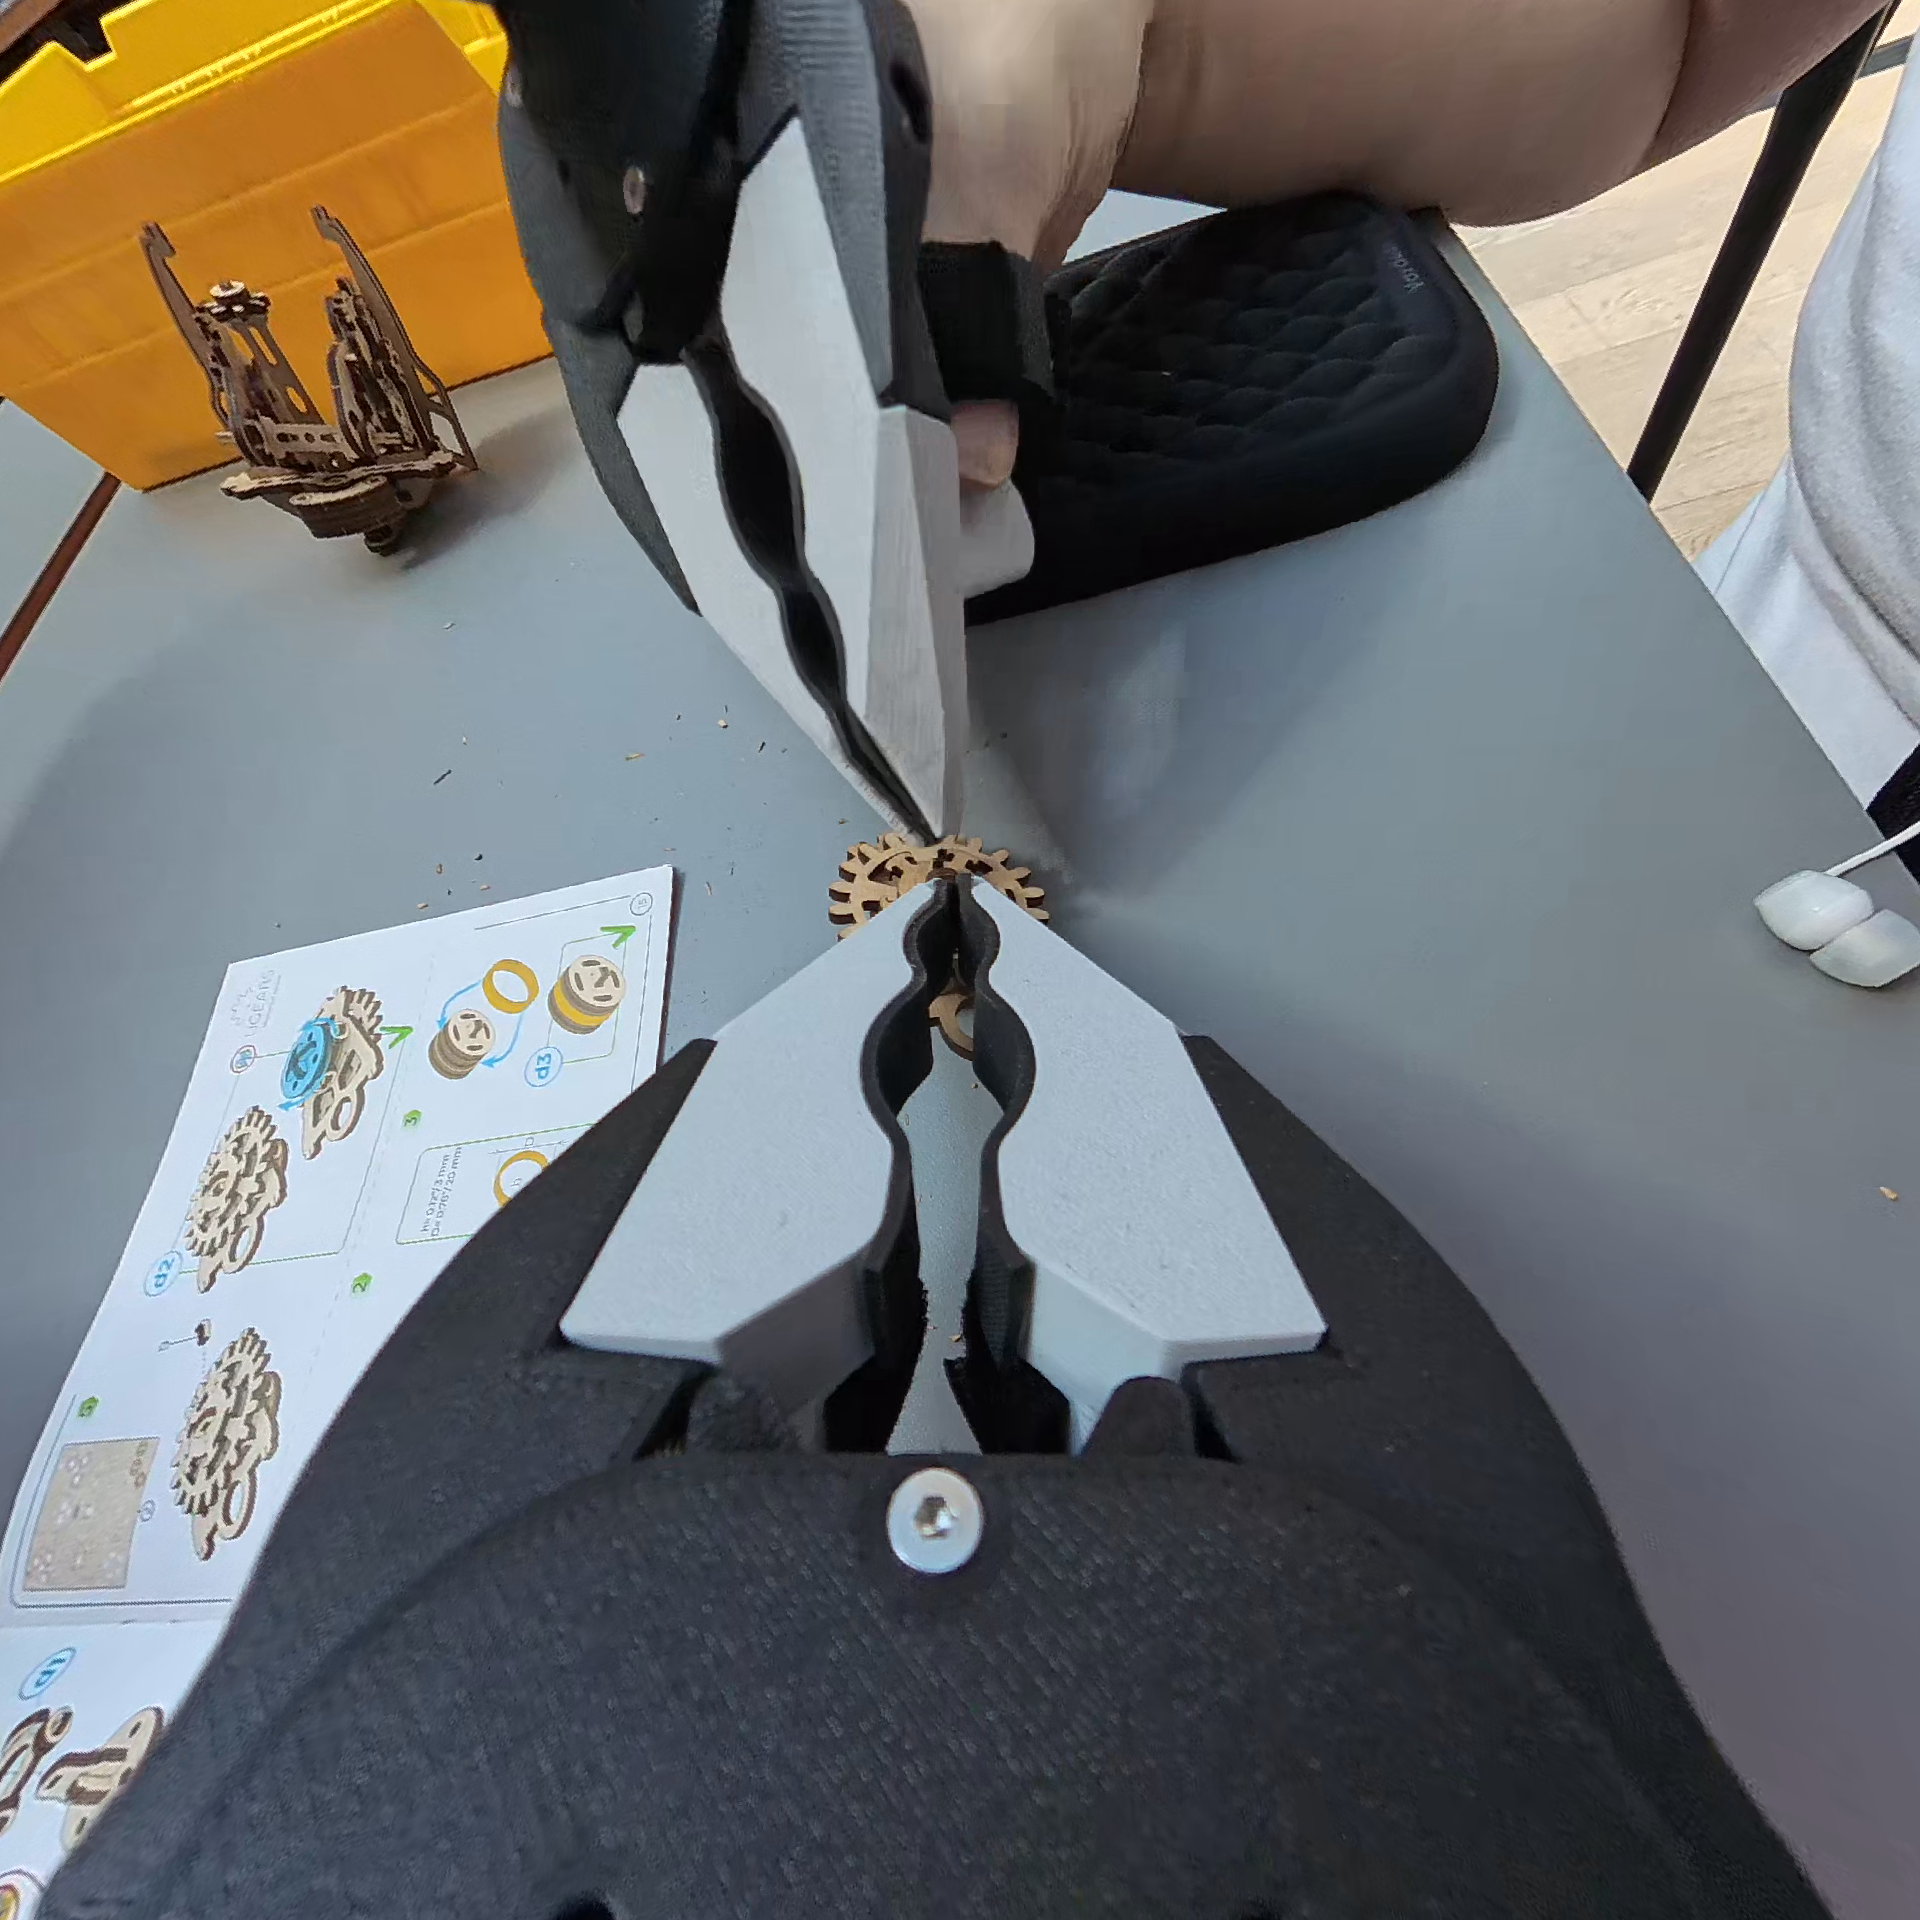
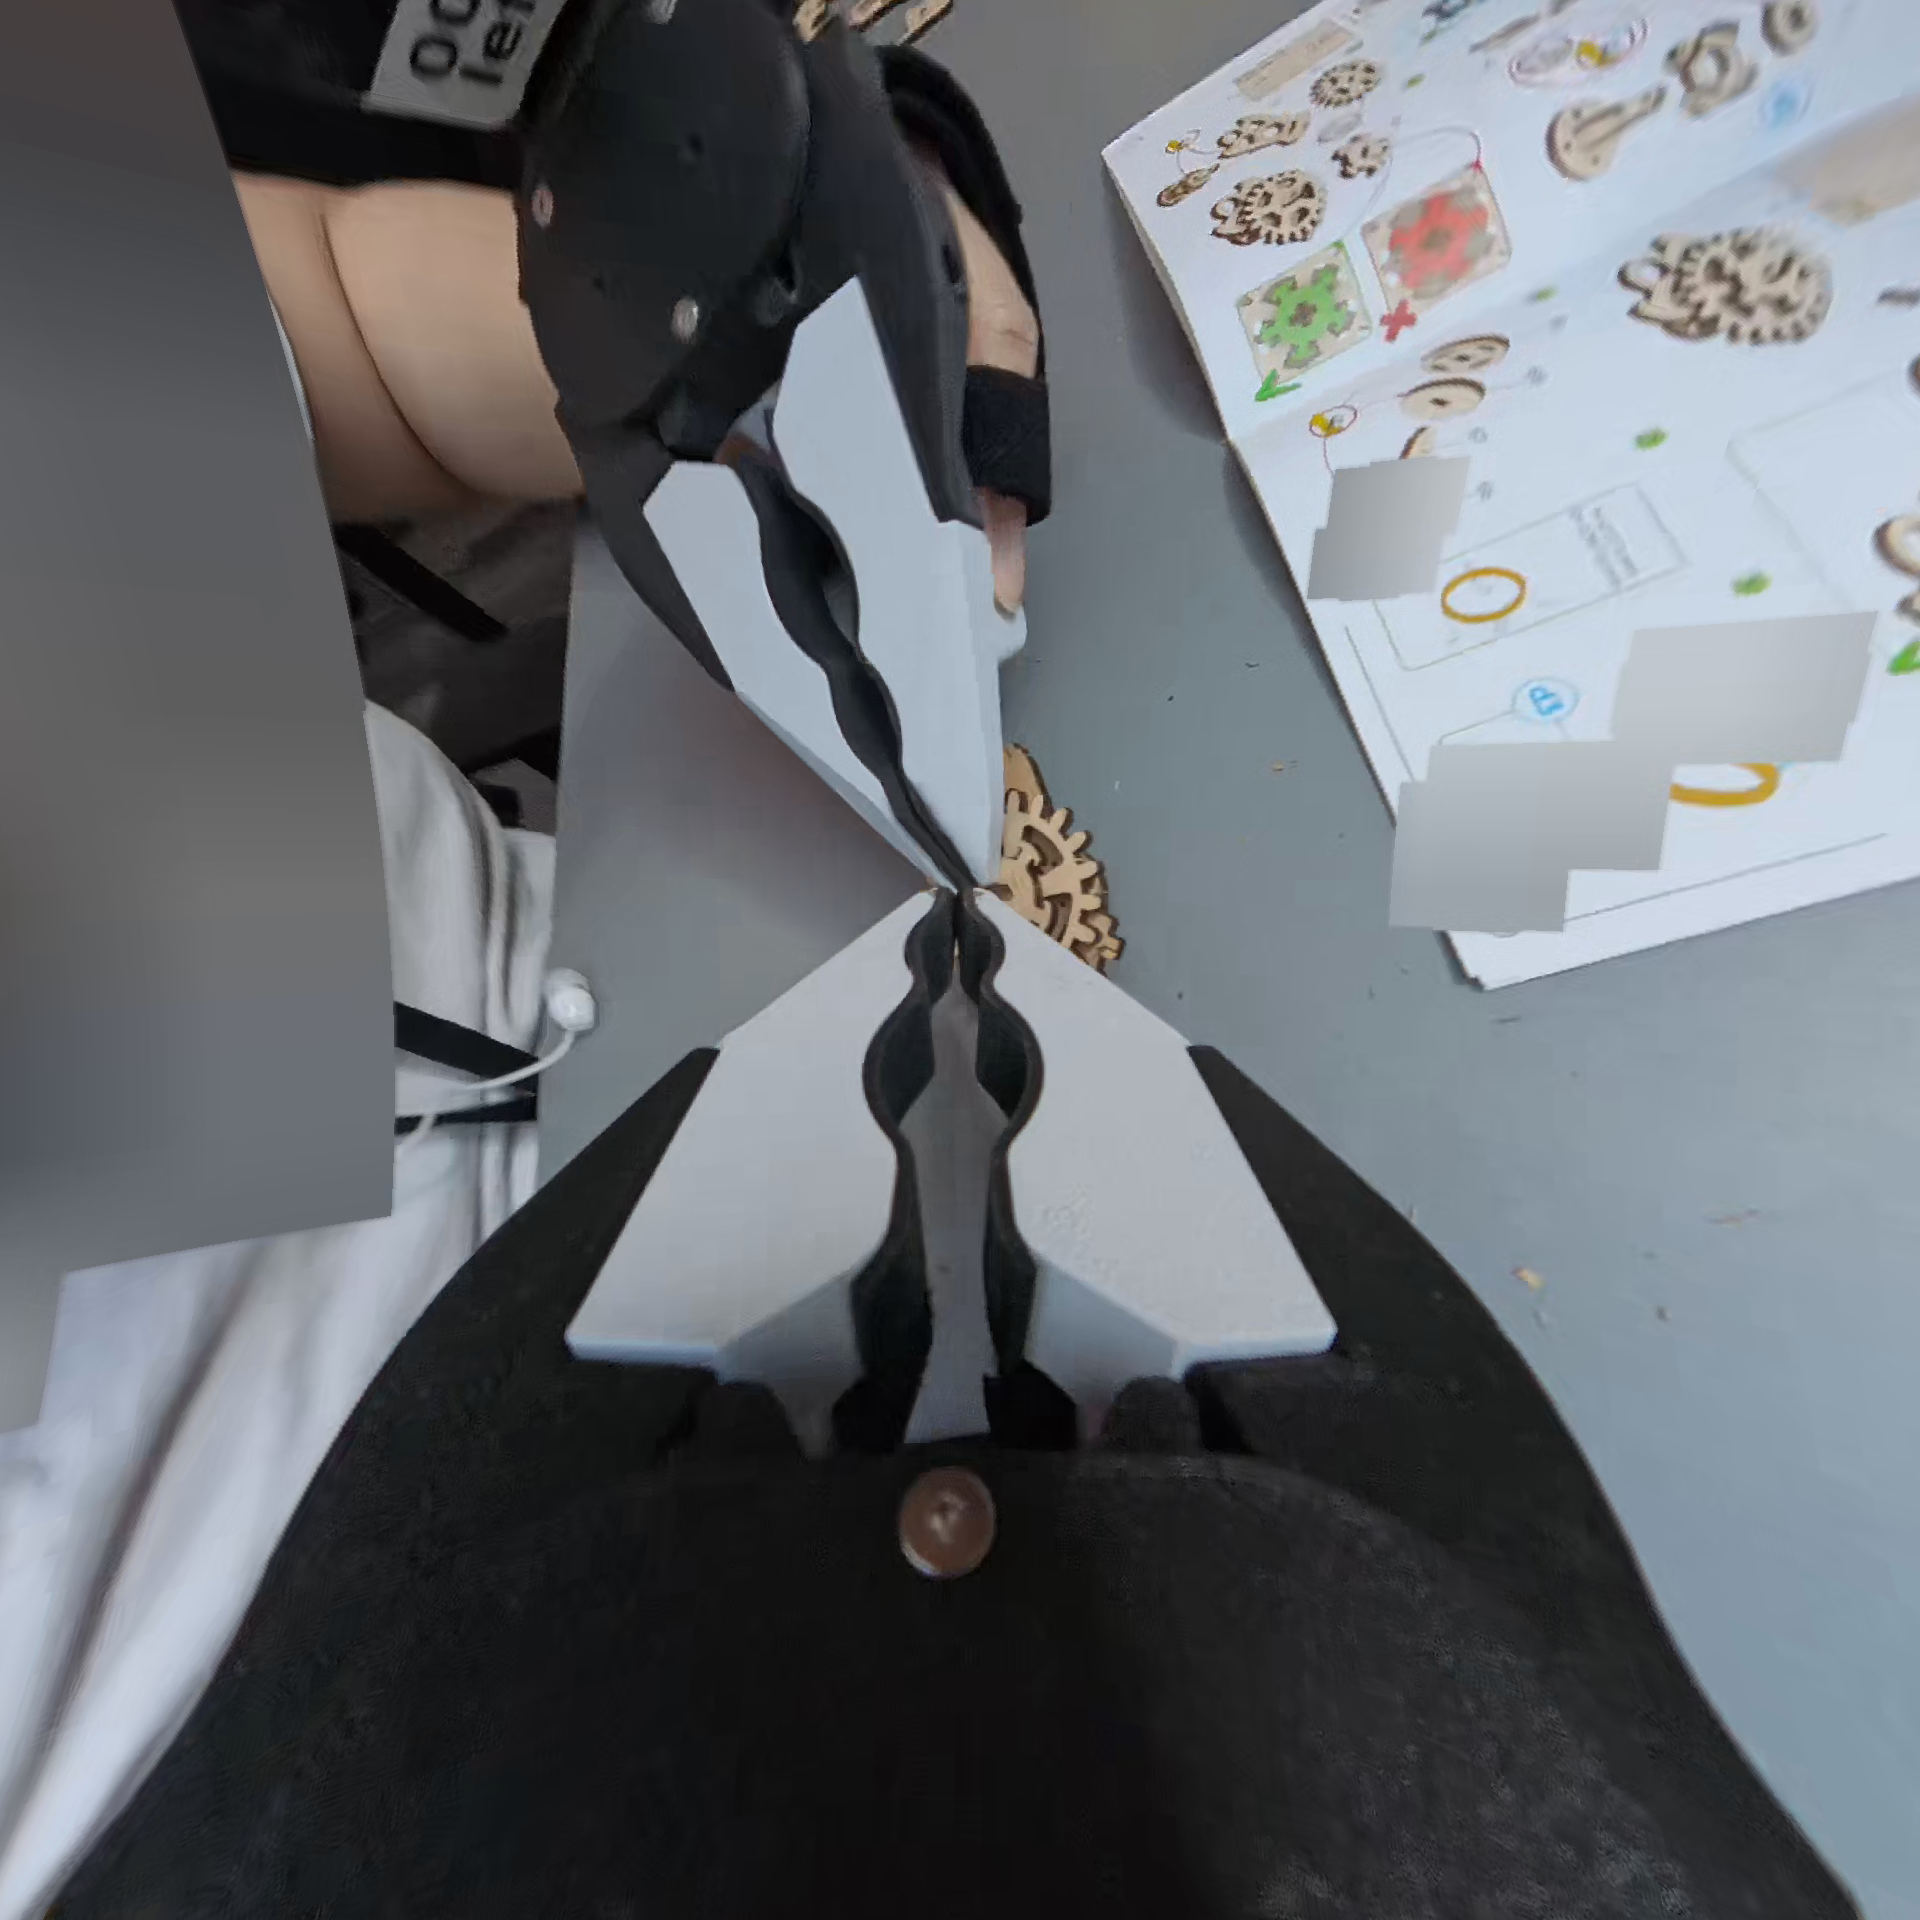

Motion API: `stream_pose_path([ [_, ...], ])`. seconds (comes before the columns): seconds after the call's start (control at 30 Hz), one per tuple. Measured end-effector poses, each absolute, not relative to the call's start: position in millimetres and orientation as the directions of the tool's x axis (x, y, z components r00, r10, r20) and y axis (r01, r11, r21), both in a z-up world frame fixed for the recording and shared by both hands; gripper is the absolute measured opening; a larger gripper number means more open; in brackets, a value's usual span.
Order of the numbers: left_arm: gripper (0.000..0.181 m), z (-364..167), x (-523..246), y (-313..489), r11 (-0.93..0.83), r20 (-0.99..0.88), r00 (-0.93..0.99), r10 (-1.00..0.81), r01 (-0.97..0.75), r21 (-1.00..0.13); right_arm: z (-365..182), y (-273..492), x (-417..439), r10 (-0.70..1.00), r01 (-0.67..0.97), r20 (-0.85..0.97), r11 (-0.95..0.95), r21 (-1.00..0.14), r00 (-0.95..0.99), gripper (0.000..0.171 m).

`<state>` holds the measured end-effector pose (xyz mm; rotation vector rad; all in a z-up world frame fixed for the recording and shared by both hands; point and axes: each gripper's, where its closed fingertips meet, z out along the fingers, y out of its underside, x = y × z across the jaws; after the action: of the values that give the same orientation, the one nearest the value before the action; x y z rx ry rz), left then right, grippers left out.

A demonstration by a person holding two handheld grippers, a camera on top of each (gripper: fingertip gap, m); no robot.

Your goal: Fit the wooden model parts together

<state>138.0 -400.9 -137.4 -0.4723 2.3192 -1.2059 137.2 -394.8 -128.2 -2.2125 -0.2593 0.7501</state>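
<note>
A light wooden gear part (image 1: 894, 883) with several stacked toothed wheels is held just above the grey table (image 1: 1351, 935). My left gripper (image 1: 956, 891) is shut on it, and a bit of wood shows between its pads. My right gripper (image 1: 940, 831) comes down from above, shut, with its tips touching the gear's top edge. In the right wrist view the gear part (image 2: 1055, 862) stands tilted just right of my right gripper (image 2: 956, 906), whose tips meet the left gripper (image 2: 951, 878) tip to tip. Whether the right tips pinch anything is hidden.
An instruction sheet (image 1: 364, 1143) lies left of the gear and also shows in the right wrist view (image 2: 1558, 416). A dark, partly built wooden model (image 1: 312, 416) stands before a yellow box (image 1: 208, 156). A black padded cushion (image 1: 1247, 395) lies behind. White earbuds (image 1: 1829, 925) lie near the table's right edge.
</note>
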Motion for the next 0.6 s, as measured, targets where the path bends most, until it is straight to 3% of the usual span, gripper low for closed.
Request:
stream_pose_path([
  [0.1, 0.000, -137.5, 138.0, -400.8, 0.556, -0.263, -0.822, -0.505, -0.076, -0.828, -128.8, -396.0, 141.8, 0.247, -0.307, -0.693, -0.761, -0.571, 0.677, 0.000],
  [0.27, 0.000, -137.5, 137.9, -400.3, 0.559, -0.273, -0.815, -0.511, -0.074, -0.826, -120.9, -394.0, 158.5, 0.105, -0.561, -0.855, -0.713, -0.421, 0.508, 0.000],
  [0.4, 0.000, -137.1, 140.2, -394.0, 0.547, -0.256, -0.804, -0.537, -0.101, -0.831, -117.2, -392.5, 154.7, 0.043, -0.667, -0.922, -0.677, -0.310, 0.385, 0.000],
  [0.6, 0.000, -140.2, 140.6, -384.9, 0.558, -0.256, -0.796, -0.549, -0.120, -0.821, -127.8, -384.2, 158.2, -0.021, -0.720, -0.925, -0.635, -0.280, 0.379, 0.000],
])
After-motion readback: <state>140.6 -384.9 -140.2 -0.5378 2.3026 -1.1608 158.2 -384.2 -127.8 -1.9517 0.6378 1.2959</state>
